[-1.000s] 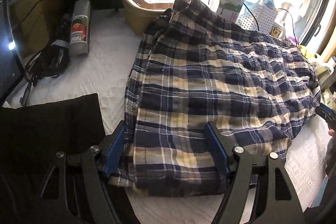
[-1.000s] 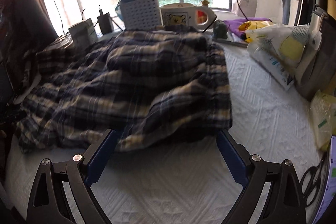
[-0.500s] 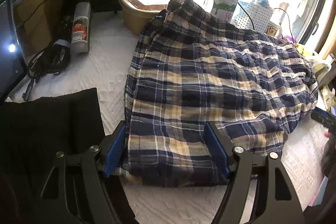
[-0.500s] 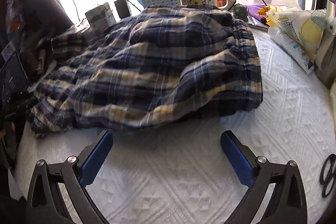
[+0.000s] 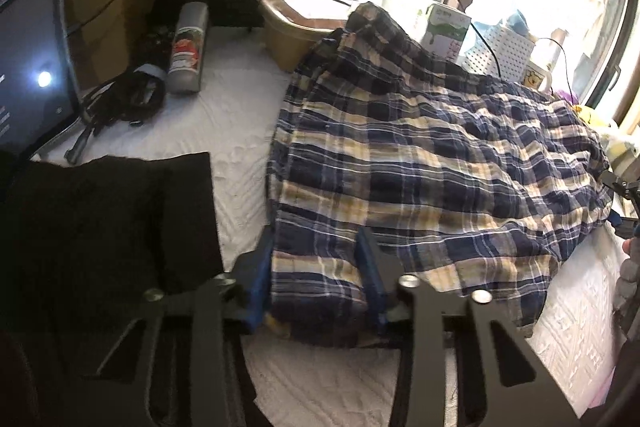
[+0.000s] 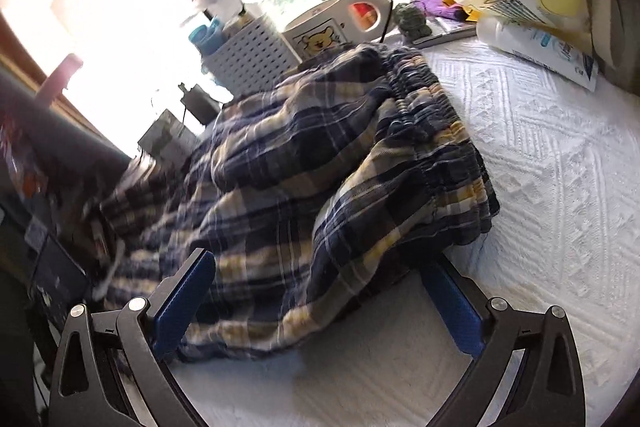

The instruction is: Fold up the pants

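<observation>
The navy and yellow plaid pants [image 5: 420,163] lie bunched on the white textured tablecloth [image 5: 232,119]. My left gripper [image 5: 316,267] has narrowed, its blue pads pressing a hem corner of the pants between them. In the right wrist view the pants [image 6: 320,179] lie in front with the gathered waistband at the right. My right gripper [image 6: 316,283] is open wide, its jaws on either side of the pants' near edge, with cloth lying over the gap. The right gripper also shows at the far right edge of the left wrist view [image 5: 624,203].
A folded black garment [image 5: 104,227] lies left of the pants. A spray can [image 5: 188,47], cables, a laptop [image 5: 28,75] and a brown tub [image 5: 296,27] stand at the back left. A white basket [image 6: 252,63], kettle [image 6: 340,27] and plastic bags [image 6: 536,3] line the window side.
My left gripper's jaws have drawn in on the pants' hem corner. My right gripper has tilted and moved forward, from bare cloth in front of the pants to straddling their near edge.
</observation>
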The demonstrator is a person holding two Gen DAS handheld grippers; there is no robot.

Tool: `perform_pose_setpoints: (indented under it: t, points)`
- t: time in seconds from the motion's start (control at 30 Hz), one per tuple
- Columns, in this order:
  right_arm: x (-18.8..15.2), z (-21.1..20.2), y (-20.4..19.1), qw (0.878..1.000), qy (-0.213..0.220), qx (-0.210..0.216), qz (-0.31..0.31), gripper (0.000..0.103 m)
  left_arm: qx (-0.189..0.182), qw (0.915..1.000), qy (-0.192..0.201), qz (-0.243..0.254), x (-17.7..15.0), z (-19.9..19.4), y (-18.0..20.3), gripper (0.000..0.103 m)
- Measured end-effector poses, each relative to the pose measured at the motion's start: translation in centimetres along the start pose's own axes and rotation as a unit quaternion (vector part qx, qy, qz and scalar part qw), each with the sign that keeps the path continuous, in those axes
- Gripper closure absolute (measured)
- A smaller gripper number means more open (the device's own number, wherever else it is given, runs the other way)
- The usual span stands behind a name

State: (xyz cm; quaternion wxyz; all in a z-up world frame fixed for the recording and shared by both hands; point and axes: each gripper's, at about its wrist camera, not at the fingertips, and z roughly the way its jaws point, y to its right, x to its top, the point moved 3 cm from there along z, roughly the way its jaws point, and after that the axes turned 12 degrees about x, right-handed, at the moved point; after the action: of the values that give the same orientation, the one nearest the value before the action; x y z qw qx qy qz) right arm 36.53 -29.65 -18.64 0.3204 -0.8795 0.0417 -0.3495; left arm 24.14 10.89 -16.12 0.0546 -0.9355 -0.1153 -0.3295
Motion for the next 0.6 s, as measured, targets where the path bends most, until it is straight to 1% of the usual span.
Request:
perform_pose_setpoints:
  t: [0.03,0.07,0.1,0.13,0.17,0.23,0.27,0.3,0.4,0.53,0.6]
  points:
    - [0.2,0.0,0.2,1.000,0.006,-0.009,0.001,0.021,0.001,1.0000,0.000,-0.001,0.0,0.0,0.0,0.074]
    - [0.4,-0.1,0.8,1.000,0.009,-0.017,0.006,0.051,0.005,1.0000,0.000,-0.001,-0.1,0.0,0.0,0.076]
    - [0.5,0.1,1.6,1.000,0.005,-0.022,0.021,0.071,0.006,1.0000,-0.001,0.001,-0.2,0.0,0.1,0.079]
    - [0.6,0.3,2.2,0.999,0.001,-0.017,0.037,0.088,0.005,1.0000,-0.003,0.002,-0.3,-0.1,0.2,0.081]
    - [0.8,0.2,2.4,0.999,0.003,-0.010,0.041,0.090,0.004,1.0000,-0.005,0.005,-0.5,-0.1,0.3,0.082]
    - [1.1,0.0,1.8,1.000,0.002,-0.019,0.013,0.096,0.004,0.9999,-0.006,0.011,-0.8,-0.3,0.7,0.083]
    - [1.2,-0.3,1.6,1.000,0.004,-0.024,-0.001,0.096,0.004,0.9999,-0.007,0.014,-1.0,-0.5,0.9,0.084]
    - [1.5,-0.7,1.3,0.999,0.009,-0.031,-0.017,0.097,0.001,0.9998,-0.009,0.015,-1.2,-0.6,1.0,0.087]
    - [2.7,-2.5,1.2,0.997,0.022,-0.054,-0.051,0.097,-0.019,0.9996,-0.021,0.006,-1.8,-1.4,1.2,0.088]
    - [4.4,-4.7,1.3,0.993,0.023,-0.077,-0.085,0.097,-0.032,0.9987,-0.028,0.027,-2.7,-3.0,2.1,0.088]
    - [4.7,-5.1,1.6,0.991,0.020,-0.093,-0.097,0.097,-0.040,0.9979,-0.041,0.032,-3.1,-3.7,2.3,0.088]
